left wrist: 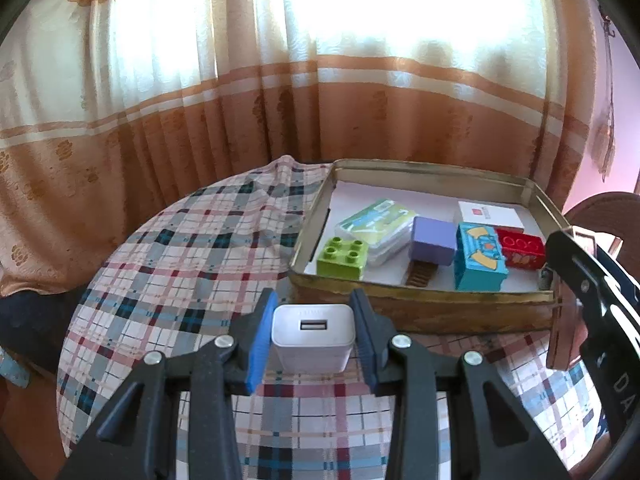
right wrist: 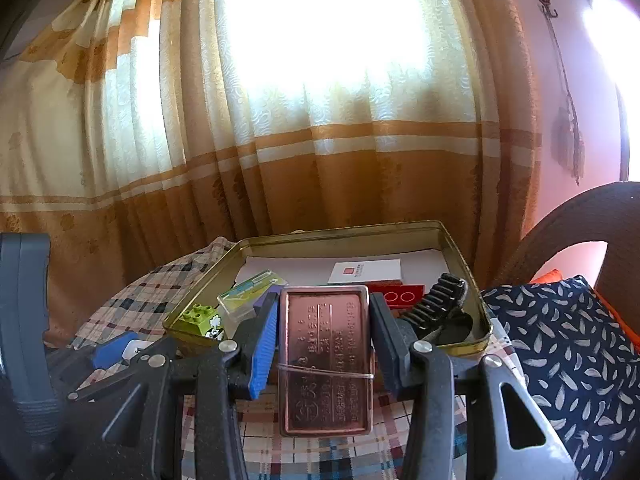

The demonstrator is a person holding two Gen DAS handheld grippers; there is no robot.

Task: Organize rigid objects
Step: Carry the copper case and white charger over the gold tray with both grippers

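My left gripper (left wrist: 314,312) is shut on a white USB charger (left wrist: 313,336), held above the plaid tablecloth (left wrist: 180,264) just in front of a shallow gold tin tray (left wrist: 420,312). My right gripper (right wrist: 324,312) is shut on a copper-coloured flat metal tin (right wrist: 326,364) with a rubber band around it, close to the tray's near rim (right wrist: 200,332). In the tray lie a green brick (left wrist: 342,258), a clear plastic case (left wrist: 376,226), a purple block (left wrist: 434,240), a teal brick (left wrist: 478,258), a red brick (left wrist: 520,248), a white card box (left wrist: 490,214) and a black comb (right wrist: 436,300).
Orange and cream curtains (left wrist: 240,100) hang behind the round table. A brown chair back (right wrist: 580,232) and a dark leaf-patterned cushion (right wrist: 568,352) stand to the right. The right gripper and its tin show at the right edge of the left wrist view (left wrist: 564,320).
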